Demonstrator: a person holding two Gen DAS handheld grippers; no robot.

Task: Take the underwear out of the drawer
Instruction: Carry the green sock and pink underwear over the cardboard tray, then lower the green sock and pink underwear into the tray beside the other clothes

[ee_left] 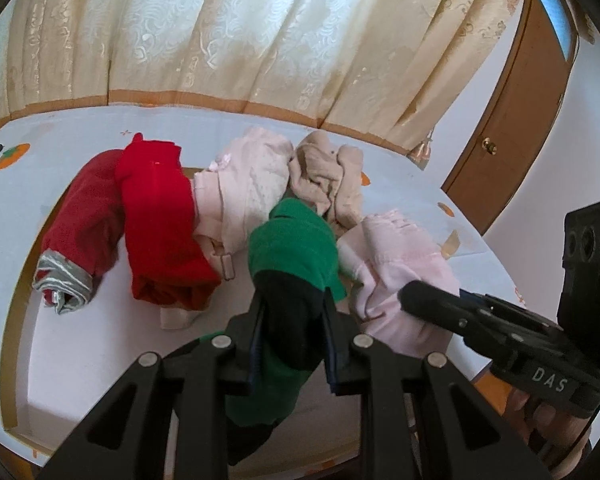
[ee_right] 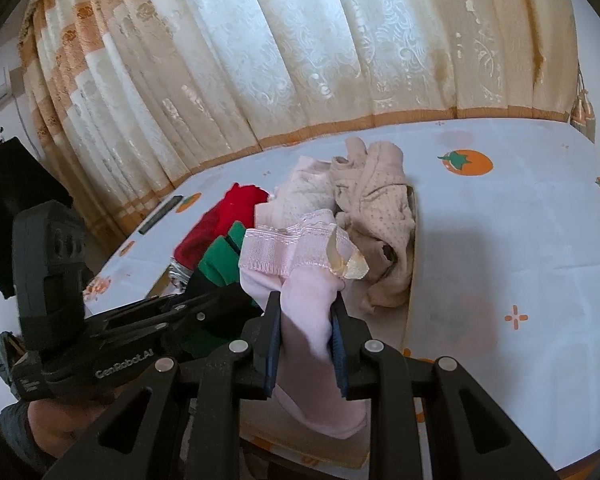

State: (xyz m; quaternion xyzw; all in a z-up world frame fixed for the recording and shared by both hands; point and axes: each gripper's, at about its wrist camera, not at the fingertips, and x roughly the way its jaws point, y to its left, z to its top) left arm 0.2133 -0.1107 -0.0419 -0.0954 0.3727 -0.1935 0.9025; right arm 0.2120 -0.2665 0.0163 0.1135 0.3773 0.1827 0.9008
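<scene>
My left gripper (ee_left: 292, 300) is shut on green and black underwear (ee_left: 296, 244), held above the open drawer (ee_left: 20, 292). My right gripper (ee_right: 306, 300) is shut on light pink underwear (ee_right: 300, 280) with a lace band, raised over the drawer's right end. The right gripper also shows in the left wrist view (ee_left: 416, 294), pinching the pink piece (ee_left: 400, 264). In the drawer lie dark red underwear with a silver band (ee_left: 80, 232), bright red underwear (ee_left: 160, 220), a pale pink piece (ee_left: 252, 184) and a beige piece (ee_left: 328, 180).
The drawer sits in a surface covered by a white cloth with orange fruit prints (ee_right: 500, 220). A cream curtain (ee_left: 260, 40) hangs behind. A dark phone (ee_right: 160, 208) lies at the far left. A brown door (ee_left: 520, 120) stands at the right.
</scene>
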